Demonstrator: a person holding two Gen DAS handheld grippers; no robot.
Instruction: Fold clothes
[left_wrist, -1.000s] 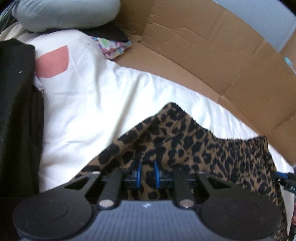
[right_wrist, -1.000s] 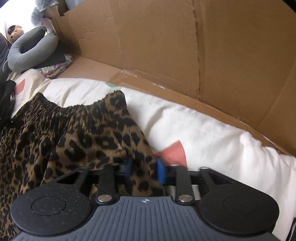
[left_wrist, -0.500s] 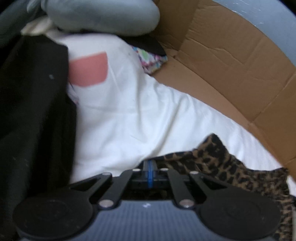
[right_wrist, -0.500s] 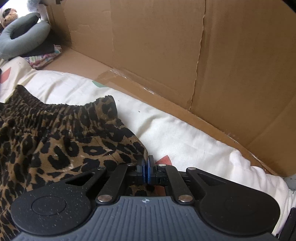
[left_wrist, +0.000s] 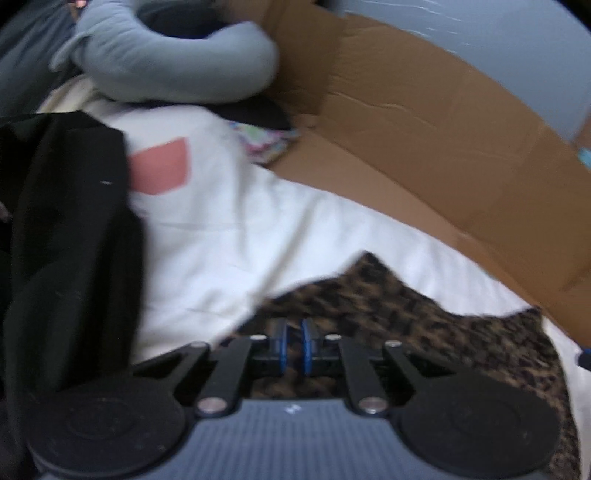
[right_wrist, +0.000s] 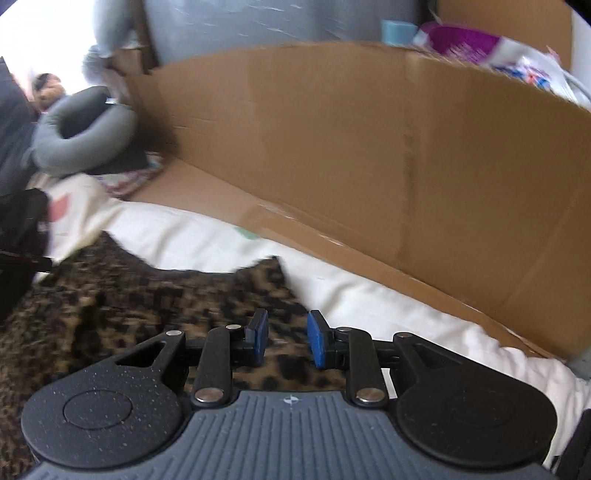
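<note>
A leopard-print garment (left_wrist: 424, 321) lies spread on a white sheet (left_wrist: 240, 240), with its gathered edge toward the cardboard. My left gripper (left_wrist: 293, 339) hovers over its left corner. The jaws are opening, with a narrow gap between the blue pads, through which the fabric shows below. In the right wrist view the same garment (right_wrist: 147, 306) fills the lower left. My right gripper (right_wrist: 286, 339) is over its right corner, jaws opening, pads well apart and nothing pressed between them. Both views are blurred by motion.
A tall cardboard wall (right_wrist: 369, 147) runs along the far side of the sheet (right_wrist: 388, 306). A black garment (left_wrist: 66, 240) lies at the left, and a grey neck pillow (left_wrist: 166, 70) sits beyond it over a patterned cloth (left_wrist: 266, 144). A plastic bag (right_wrist: 498, 55) shows above the cardboard.
Half a second ago both grippers were shut at the garment's edge. Now both sets of pads have parted, the right wider, and both views have lifted away from the fabric.
</note>
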